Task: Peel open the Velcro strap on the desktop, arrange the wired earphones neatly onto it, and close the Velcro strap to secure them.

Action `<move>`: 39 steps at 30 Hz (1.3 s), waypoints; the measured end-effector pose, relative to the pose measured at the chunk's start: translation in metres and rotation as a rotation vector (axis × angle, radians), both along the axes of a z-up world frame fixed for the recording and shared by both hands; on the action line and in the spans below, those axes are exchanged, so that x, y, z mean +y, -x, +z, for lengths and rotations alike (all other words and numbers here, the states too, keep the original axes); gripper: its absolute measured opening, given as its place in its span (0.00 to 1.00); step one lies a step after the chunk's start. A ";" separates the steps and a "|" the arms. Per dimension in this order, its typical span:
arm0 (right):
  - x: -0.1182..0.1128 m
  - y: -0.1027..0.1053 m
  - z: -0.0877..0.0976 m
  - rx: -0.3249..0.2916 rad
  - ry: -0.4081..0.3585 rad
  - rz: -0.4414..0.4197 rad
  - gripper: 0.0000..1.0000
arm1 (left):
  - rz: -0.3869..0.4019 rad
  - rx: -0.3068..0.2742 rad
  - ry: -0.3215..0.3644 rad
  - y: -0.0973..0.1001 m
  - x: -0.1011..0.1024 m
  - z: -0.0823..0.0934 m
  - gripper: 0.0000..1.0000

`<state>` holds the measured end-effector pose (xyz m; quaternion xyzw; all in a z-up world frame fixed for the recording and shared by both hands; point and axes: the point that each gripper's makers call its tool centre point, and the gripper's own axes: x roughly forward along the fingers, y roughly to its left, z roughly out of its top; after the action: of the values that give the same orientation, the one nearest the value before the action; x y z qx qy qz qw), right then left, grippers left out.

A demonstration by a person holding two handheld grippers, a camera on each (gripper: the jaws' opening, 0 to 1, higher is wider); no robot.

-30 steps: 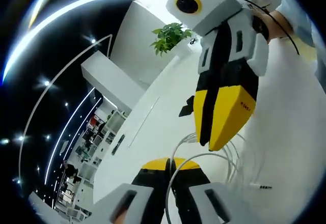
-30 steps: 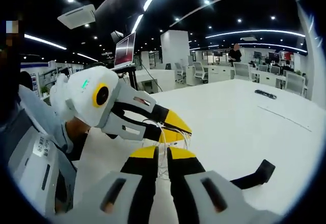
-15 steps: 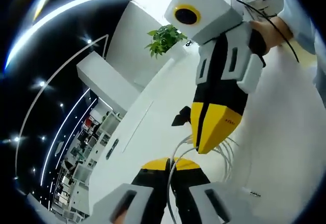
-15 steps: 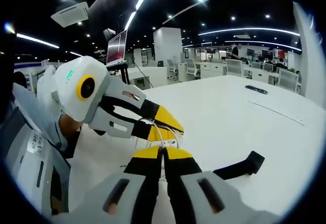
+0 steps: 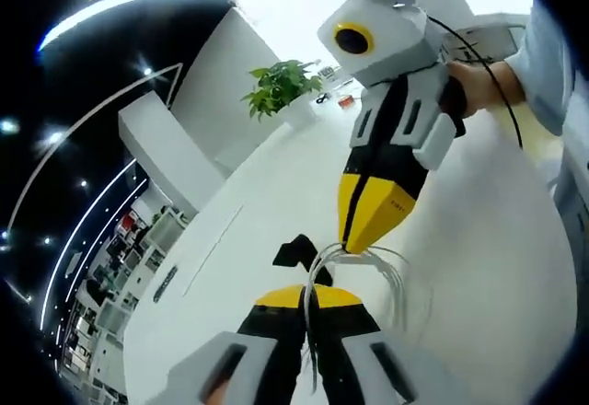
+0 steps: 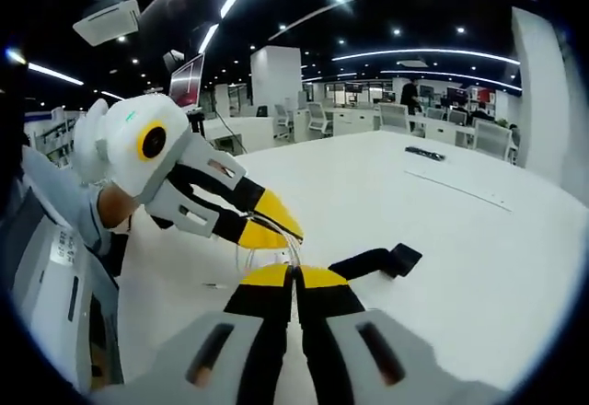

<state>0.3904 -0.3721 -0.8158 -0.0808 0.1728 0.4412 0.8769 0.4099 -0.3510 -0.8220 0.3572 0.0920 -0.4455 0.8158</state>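
Both grippers pinch the white earphones (image 5: 386, 271): left gripper (image 5: 307, 296); right gripper (image 6: 294, 277); black Velcro strap (image 6: 373, 260) just beyond; no writing legible.

At lower centre of the left gripper view, the left gripper (image 5: 307, 296) is closed; the right gripper (image 5: 354, 239) (jaws together too) descends from upper right, tip-to-tip.

Leafy potted plant (image 5: 279, 89) — white desk (image 6: 442, 230), wall monitor (image 6: 187, 80), perhaps a remote (image 6: 425, 154) — office chairs (image 6: 396, 117).
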 end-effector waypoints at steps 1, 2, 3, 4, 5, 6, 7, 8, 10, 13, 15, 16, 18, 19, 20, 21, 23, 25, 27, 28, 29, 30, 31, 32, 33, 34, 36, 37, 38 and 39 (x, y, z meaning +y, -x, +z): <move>-0.003 0.000 -0.001 0.003 0.002 -0.005 0.04 | -0.005 0.009 0.000 0.000 -0.003 0.000 0.05; -0.005 -0.001 -0.002 0.006 0.005 -0.009 0.04 | -0.012 0.017 -0.002 0.001 -0.005 0.001 0.05; -0.008 -0.002 -0.003 0.008 0.009 -0.013 0.04 | -0.020 0.020 -0.006 0.000 -0.008 0.001 0.05; -0.010 -0.002 -0.004 0.009 0.010 -0.016 0.04 | -0.026 0.020 -0.007 0.000 -0.011 0.002 0.05; -0.012 -0.003 -0.005 0.010 0.013 -0.020 0.04 | -0.033 0.022 -0.008 -0.001 -0.013 0.003 0.05; -0.015 -0.004 -0.006 0.010 0.016 -0.027 0.04 | -0.038 0.026 -0.008 -0.002 -0.015 0.004 0.05; -0.018 -0.005 -0.006 0.007 0.016 -0.032 0.05 | -0.041 0.032 -0.005 -0.003 -0.017 0.004 0.05; -0.020 -0.007 -0.005 0.004 0.016 -0.037 0.05 | -0.047 0.040 -0.002 -0.003 -0.019 0.004 0.05; -0.023 -0.008 -0.003 -0.006 0.012 -0.047 0.06 | -0.053 0.049 0.003 -0.005 -0.023 0.005 0.05; -0.027 -0.012 0.003 -0.023 0.010 -0.055 0.07 | -0.069 0.052 0.000 -0.007 -0.030 0.005 0.05; -0.028 -0.015 0.006 -0.036 0.011 -0.060 0.08 | -0.079 0.050 -0.004 -0.008 -0.033 0.005 0.05; -0.028 -0.016 0.007 -0.045 0.014 -0.061 0.09 | -0.090 0.047 -0.007 -0.008 -0.035 0.006 0.05; -0.029 -0.019 0.008 -0.055 0.023 -0.058 0.09 | -0.103 0.042 -0.007 -0.008 -0.038 0.007 0.05; -0.029 -0.021 0.008 -0.060 0.031 -0.057 0.09 | -0.110 0.042 -0.007 -0.009 -0.040 0.008 0.05; -0.028 -0.023 0.009 -0.068 0.037 -0.051 0.09 | -0.118 0.041 -0.007 -0.009 -0.041 0.008 0.05; -0.028 -0.024 0.009 -0.073 0.040 -0.049 0.08 | -0.127 0.035 -0.008 -0.009 -0.042 0.009 0.05; -0.029 -0.028 0.010 -0.079 0.037 -0.047 0.08 | -0.136 0.020 -0.013 -0.011 -0.043 0.011 0.05; -0.029 -0.031 0.011 -0.080 0.030 -0.047 0.07 | -0.142 0.010 -0.015 -0.013 -0.043 0.012 0.05; -0.028 -0.033 0.012 -0.079 0.025 -0.041 0.07 | -0.145 0.009 -0.011 -0.016 -0.042 0.014 0.05; -0.027 -0.035 0.012 -0.078 0.024 -0.037 0.06 | -0.146 0.013 -0.005 -0.017 -0.041 0.014 0.05; -0.026 -0.037 0.012 -0.081 0.030 -0.034 0.06 | -0.148 0.019 -0.001 -0.019 -0.041 0.014 0.05; -0.025 -0.039 0.011 -0.084 0.035 -0.034 0.06 | -0.150 0.028 0.007 -0.021 -0.040 0.013 0.06; -0.025 -0.041 0.011 -0.090 0.043 -0.034 0.06 | -0.151 0.035 0.016 -0.023 -0.040 0.013 0.06; -0.024 -0.045 0.010 -0.100 0.057 -0.033 0.06 | -0.151 0.045 0.025 -0.024 -0.040 0.012 0.06; -0.024 -0.047 0.010 -0.109 0.070 -0.033 0.06 | -0.150 0.057 0.038 -0.026 -0.039 0.012 0.06; -0.023 -0.050 0.009 -0.116 0.083 -0.033 0.05 | -0.146 0.070 0.051 -0.028 -0.039 0.011 0.06; -0.023 -0.053 0.008 -0.128 0.107 -0.033 0.05 | -0.143 0.080 0.063 -0.032 -0.038 0.010 0.06; -0.023 -0.056 0.007 -0.133 0.117 -0.035 0.05 | -0.143 0.078 0.067 -0.034 -0.038 0.008 0.06; -0.023 -0.059 0.006 -0.138 0.126 -0.036 0.05 | -0.141 0.071 0.069 -0.036 -0.038 0.007 0.06; -0.023 -0.061 0.005 -0.139 0.133 -0.038 0.05 | -0.138 0.069 0.070 -0.039 -0.037 0.007 0.06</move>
<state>0.4516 -0.3953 -0.8107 -0.1663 0.1419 0.4052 0.8877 0.4487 -0.3885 -0.8154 0.3187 0.0795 -0.5155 0.7915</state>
